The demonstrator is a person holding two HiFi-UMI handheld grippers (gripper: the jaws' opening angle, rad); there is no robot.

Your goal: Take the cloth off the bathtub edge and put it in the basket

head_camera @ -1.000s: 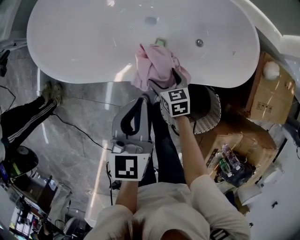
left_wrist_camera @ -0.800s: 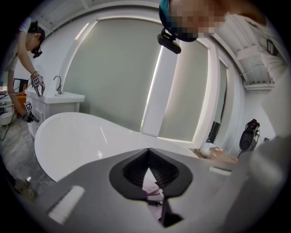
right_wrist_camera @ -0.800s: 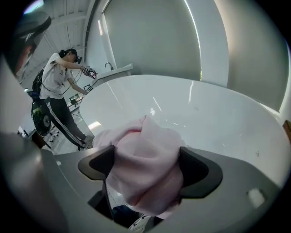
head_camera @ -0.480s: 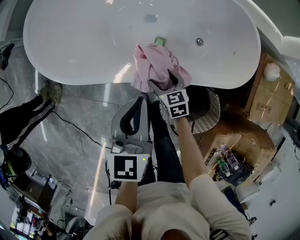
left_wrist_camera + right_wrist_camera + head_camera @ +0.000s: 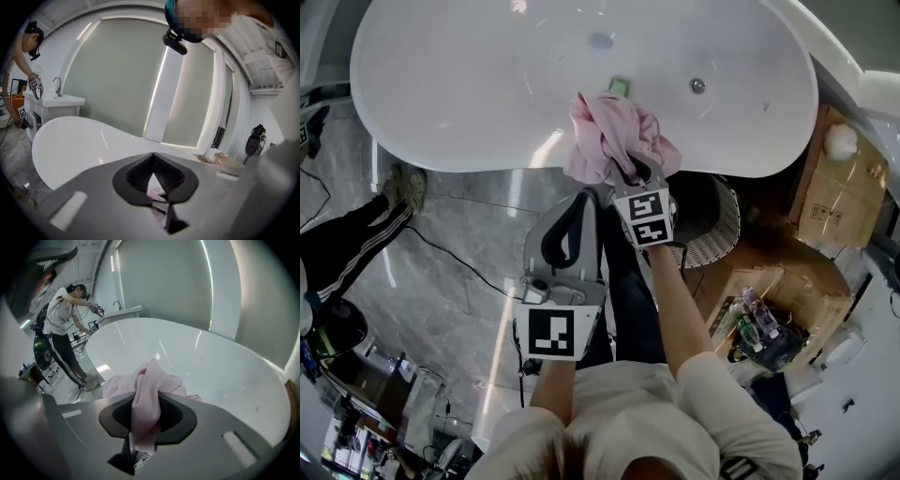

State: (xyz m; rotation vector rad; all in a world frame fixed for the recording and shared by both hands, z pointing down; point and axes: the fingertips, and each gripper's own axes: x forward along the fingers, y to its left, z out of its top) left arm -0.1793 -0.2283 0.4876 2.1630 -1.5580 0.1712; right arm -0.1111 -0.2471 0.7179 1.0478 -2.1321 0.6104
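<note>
Pinching a fold of the soft, crumpled pink cloth (image 5: 149, 380), the right gripper (image 5: 630, 174) has just been closing its jaws, and the fabric bunches between them. The cloth drapes over the glossy white bathtub's (image 5: 478, 155) near rim at centre frame, left of the round woven basket (image 5: 717, 230). The left gripper (image 5: 591, 197), just below, has its jaws pressed together, empty
</note>
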